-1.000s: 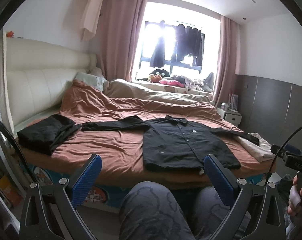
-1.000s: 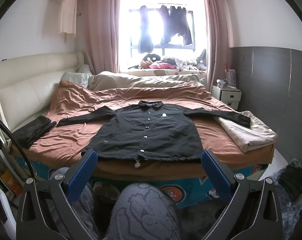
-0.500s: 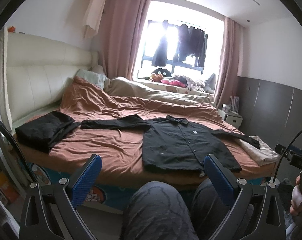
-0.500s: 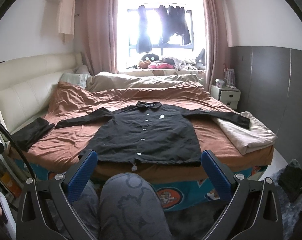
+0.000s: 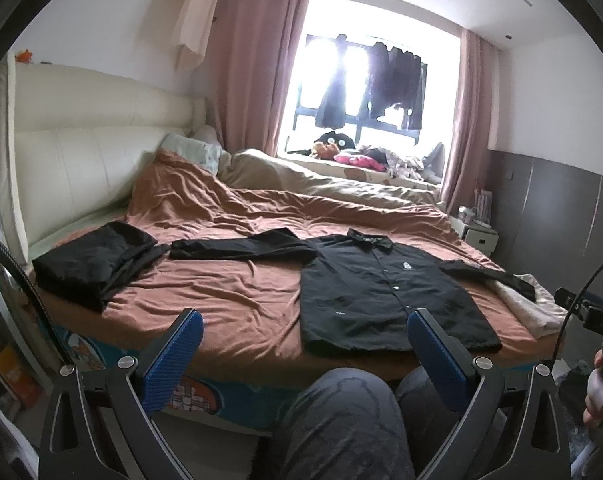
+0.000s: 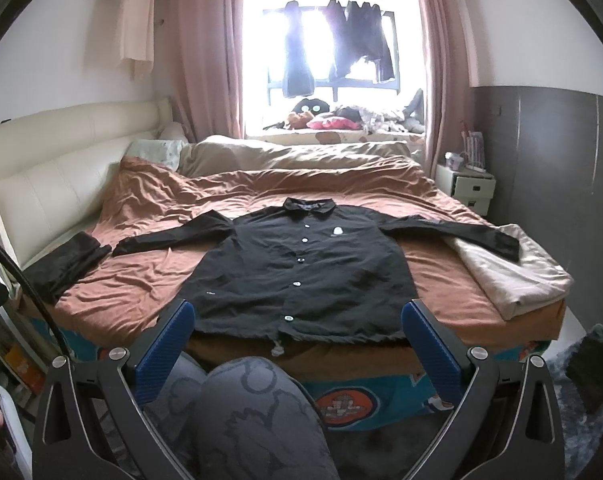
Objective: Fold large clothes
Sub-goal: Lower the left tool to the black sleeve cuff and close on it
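A black long-sleeved button shirt (image 6: 301, 276) lies flat and face up on the brown bedsheet (image 6: 133, 288), sleeves spread, hem at the near bed edge. It also shows in the left wrist view (image 5: 381, 300). My left gripper (image 5: 305, 344) is open and empty, held short of the bed, left of the shirt. My right gripper (image 6: 297, 336) is open and empty, centred before the shirt's hem. My knees (image 6: 253, 408) are below both grippers.
A folded black garment (image 5: 93, 264) lies at the bed's left end. A beige folded blanket (image 6: 517, 272) lies under the shirt's right sleeve. A nightstand (image 6: 465, 188) stands at the right. The cream headboard (image 6: 61, 172) runs along the left.
Both grippers have moved slightly closer to the bed and my legs have shifted. The shirt has not moved.
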Motion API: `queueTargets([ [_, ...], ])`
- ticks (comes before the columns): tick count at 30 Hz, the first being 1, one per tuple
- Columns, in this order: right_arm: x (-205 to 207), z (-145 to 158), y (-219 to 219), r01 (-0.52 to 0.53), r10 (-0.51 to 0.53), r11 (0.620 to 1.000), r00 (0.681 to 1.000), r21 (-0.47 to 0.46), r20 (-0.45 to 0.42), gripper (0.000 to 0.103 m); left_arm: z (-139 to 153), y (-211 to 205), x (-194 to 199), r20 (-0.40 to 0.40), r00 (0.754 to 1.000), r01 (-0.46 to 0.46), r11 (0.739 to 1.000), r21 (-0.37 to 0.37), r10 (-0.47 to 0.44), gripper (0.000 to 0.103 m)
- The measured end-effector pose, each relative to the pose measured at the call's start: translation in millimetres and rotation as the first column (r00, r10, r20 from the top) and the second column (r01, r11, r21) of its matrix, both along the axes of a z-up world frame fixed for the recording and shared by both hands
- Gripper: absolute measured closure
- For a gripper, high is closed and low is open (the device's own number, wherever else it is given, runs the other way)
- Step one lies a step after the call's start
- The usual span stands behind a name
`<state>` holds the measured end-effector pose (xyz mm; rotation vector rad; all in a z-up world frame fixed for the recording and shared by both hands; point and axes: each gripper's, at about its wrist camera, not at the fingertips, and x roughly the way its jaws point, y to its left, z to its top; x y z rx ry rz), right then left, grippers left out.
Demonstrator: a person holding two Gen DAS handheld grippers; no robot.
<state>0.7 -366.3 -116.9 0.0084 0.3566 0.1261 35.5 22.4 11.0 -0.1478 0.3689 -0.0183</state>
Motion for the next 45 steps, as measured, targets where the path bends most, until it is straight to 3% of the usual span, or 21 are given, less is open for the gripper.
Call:
queueTargets([
  [10,99.3,2.2,6.0,-0.039,0.043,0.998,0.995,0.046,-0.085,0.000,-14.0,27.6,79.6,-0.083,0.993,-0.088,0.996,-0.004,0.087,0.001],
  [24,240.3,20.2,34.8,-0.066,0.088,0.988,0.984,0.138,-0.157,0.000,-37.0,109.2,206.3,-0.218,0.956,-0.214,0.975,-0.057,0.197,0.004],
  [26,262.8,21.1,43.5,-0.060,0.084,0.987,0.983,0.149,-0.161,0.000,-39.9,124.1,224.6,-0.243,0.947,-0.234,0.970,-0.071,0.211,0.014],
  [30,302.7,16.2,52.2,-0.052,0.089,0.978,0.980,0.201,-0.175,0.000,-45.0,152.5,253.6,-0.288,0.931,-0.267,0.956,-0.119,0.224,0.023],
  [33,332.2,13.3,60.0,-0.038,0.079,0.975,0.981,0.219,-0.180,0.008,-47.3,171.6,275.0,-0.309,0.922,-0.289,0.945,-0.151,0.232,0.027],
  [36,369.0,4.5,63.1,-0.034,0.097,0.959,0.972,0.283,-0.214,0.025,-48.9,184.6,298.4,-0.333,0.917,-0.290,0.941,-0.174,0.221,0.032],
  [41,421.1,-6.7,71.2,-0.021,0.119,0.937,0.958,0.348,-0.261,0.033,-57.9,203.4,341.6,-0.378,0.903,-0.294,0.937,-0.191,0.206,0.035],
  [45,456.6,-13.5,78.6,-0.035,0.158,0.923,0.943,0.384,-0.294,0.041,-74.3,225.2,381.4,-0.418,0.884,-0.326,0.918,-0.225,0.212,0.035],
])
